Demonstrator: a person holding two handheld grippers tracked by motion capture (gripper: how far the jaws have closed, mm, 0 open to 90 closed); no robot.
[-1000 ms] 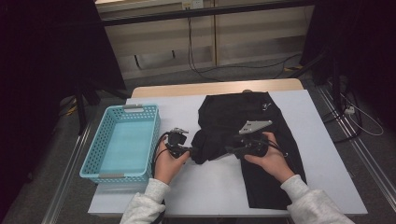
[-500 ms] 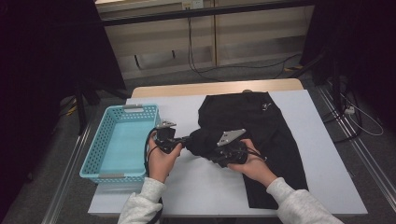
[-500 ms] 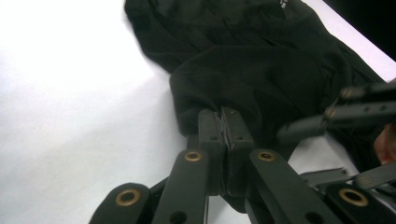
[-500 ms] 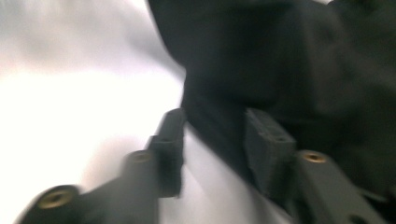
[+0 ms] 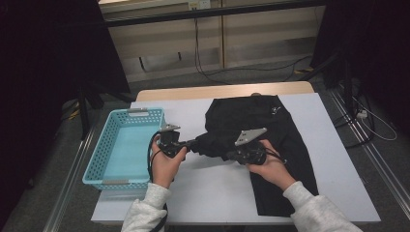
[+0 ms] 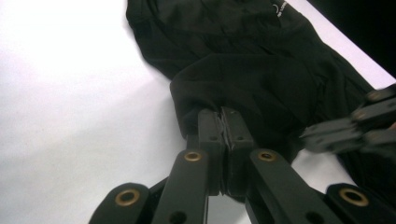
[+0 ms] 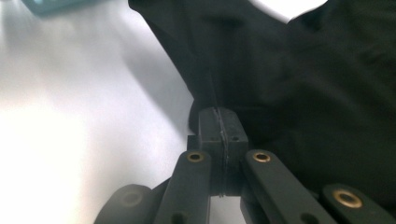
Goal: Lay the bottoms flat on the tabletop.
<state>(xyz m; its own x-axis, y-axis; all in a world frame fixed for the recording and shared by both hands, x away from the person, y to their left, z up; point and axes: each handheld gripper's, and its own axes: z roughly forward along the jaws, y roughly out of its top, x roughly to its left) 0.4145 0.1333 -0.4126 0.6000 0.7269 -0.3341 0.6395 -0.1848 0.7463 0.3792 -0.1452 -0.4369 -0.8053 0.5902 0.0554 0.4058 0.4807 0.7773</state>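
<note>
A black garment [image 5: 263, 121] lies spread on the white table [image 5: 212, 188], with one part running down toward the front edge. My left gripper [image 5: 196, 143] is shut on a folded edge of the garment [image 6: 261, 84] at its left side, pads [image 6: 210, 126] pressed together on the cloth. My right gripper [image 5: 227, 155] sits just to the right of it on the same bunched fold. Its jaws have just been closing and now stand shut, pinching the dark cloth [image 7: 289, 70] at their tip [image 7: 217, 117]. The right gripper [image 6: 306, 137] also shows blurred in the left gripper view.
A light blue plastic basket [image 5: 96, 159] stands on the table's left side, close to my left hand. Bare white tabletop lies in front of the grippers and at the far left of the garment. Metal rails run along both sides of the table.
My right hand has shifted left along the garment toward the left gripper, and its jaws have come together on the cloth. The left hand has edged slightly left, still holding the fold.
</note>
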